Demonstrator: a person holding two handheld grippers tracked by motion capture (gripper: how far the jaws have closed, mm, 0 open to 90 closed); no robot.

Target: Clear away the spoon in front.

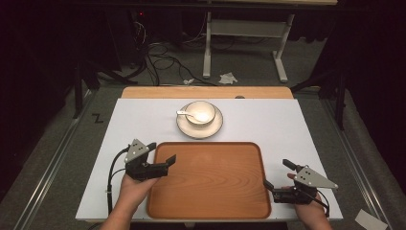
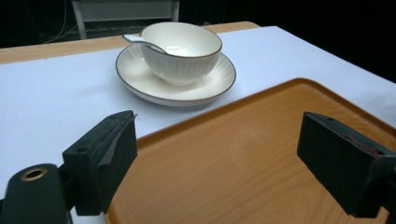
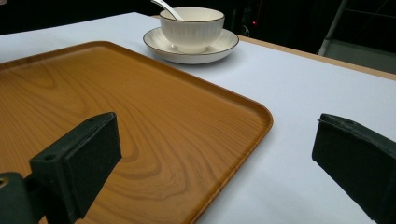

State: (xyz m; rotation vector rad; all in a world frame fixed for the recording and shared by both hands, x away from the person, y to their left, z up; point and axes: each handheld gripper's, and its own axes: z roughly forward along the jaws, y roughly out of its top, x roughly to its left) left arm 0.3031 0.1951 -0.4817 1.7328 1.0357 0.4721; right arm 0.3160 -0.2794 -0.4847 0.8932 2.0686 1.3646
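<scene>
I'm looking at both grippers parked at the wooden tray (image 1: 210,182), one per side, and I'm reading this as a setup for a two-handed grab of the tray.

Left gripper (image 1: 163,160) is sitting at the tray's left rim near the far-left corner, jaws standing wide and straddling the rim: one jaw over the white table cover (image 1: 287,124), the other over the tray floor. Nothing is pinched; in the left gripper view the rim is passing between the jaws with clear gaps on both sides.

Right gripper (image 1: 277,175) is mirroring that at the right rim, nearer the front corner. Jaws also spread wide, holding nothing. In the right gripper view the tray edge is running between them, one jaw over wood, one over the cover.

Tray is lying flat on the cover, at the near middle of the table, nothing on it.

Bowl (image 1: 200,112) is standing on its saucer (image 1: 199,125) just beyond the tray's far edge, spoon (image 1: 186,114) resting inside with the handle poking out left. Not touching the tray.

My guess: opposite-side placement is for balance, so the tray stays level when lifted. Neither pad is bearing on the rim yet.
</scene>
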